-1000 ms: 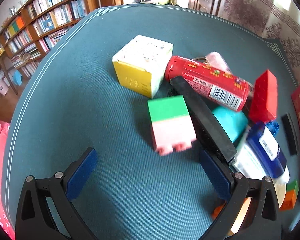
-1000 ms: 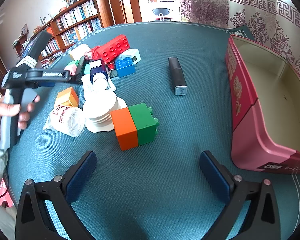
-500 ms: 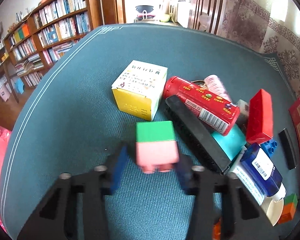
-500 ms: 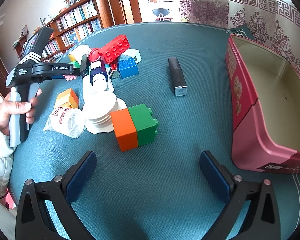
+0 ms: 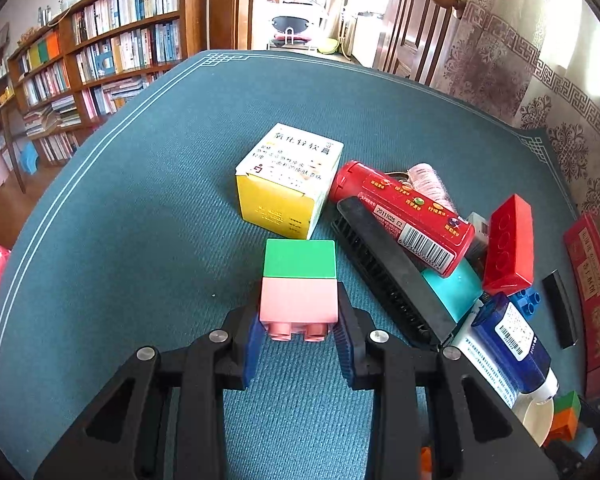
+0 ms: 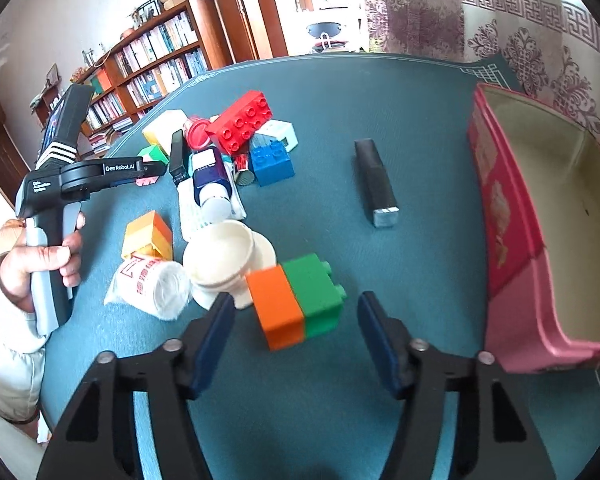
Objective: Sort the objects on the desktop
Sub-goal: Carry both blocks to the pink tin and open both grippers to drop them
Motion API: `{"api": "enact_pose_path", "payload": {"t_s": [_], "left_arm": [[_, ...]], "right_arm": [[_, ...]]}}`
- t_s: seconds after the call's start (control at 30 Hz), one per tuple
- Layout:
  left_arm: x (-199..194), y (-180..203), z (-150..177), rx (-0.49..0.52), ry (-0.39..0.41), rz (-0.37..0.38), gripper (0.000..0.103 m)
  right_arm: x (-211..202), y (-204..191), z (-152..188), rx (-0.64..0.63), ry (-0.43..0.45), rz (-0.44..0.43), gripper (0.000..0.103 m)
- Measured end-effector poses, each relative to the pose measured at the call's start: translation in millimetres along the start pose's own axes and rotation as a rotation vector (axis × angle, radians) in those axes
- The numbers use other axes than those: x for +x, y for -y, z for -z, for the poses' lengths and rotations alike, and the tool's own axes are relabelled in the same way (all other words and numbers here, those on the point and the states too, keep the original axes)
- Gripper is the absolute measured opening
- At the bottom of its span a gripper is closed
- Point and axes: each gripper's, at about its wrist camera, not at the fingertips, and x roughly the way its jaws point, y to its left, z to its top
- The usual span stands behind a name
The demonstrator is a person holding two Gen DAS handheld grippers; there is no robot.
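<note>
My left gripper is shut on a block with a pink half and a green half. Its blue pads press the pink half from both sides, and the block is held just above the teal cloth. The right wrist view shows this gripper at the left, held by a hand. My right gripper straddles an orange-and-green block lying on the cloth. Its jaws are closing, and a gap still shows between each pad and the block.
Beside the held block is a pile: a yellow-white carton, a red tube, a black brush, a red brick and a blue bottle. A white cup touches the orange block. An open red box stands right, a black bar beyond.
The left jaws closed on the pink-and-green block and raised it slightly. The right jaws went from wide open to a narrower gap around the orange-and-green block.
</note>
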Motion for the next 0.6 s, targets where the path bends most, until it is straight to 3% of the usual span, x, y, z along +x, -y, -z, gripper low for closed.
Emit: {"api": "enact_pose_path", "payload": {"t_s": [0.1, 0.6], "left_arm": [[-3, -3, 1, -0.011, 0.001, 0.014, 0.034], [-21, 18, 1, -0.041, 0.096, -0.026, 0.034]], "right_arm": [[6, -5, 3, -0.021, -0.005, 0.026, 0.048], [-27, 1, 8, 0.011, 0.169, -0.006, 0.048]]}}
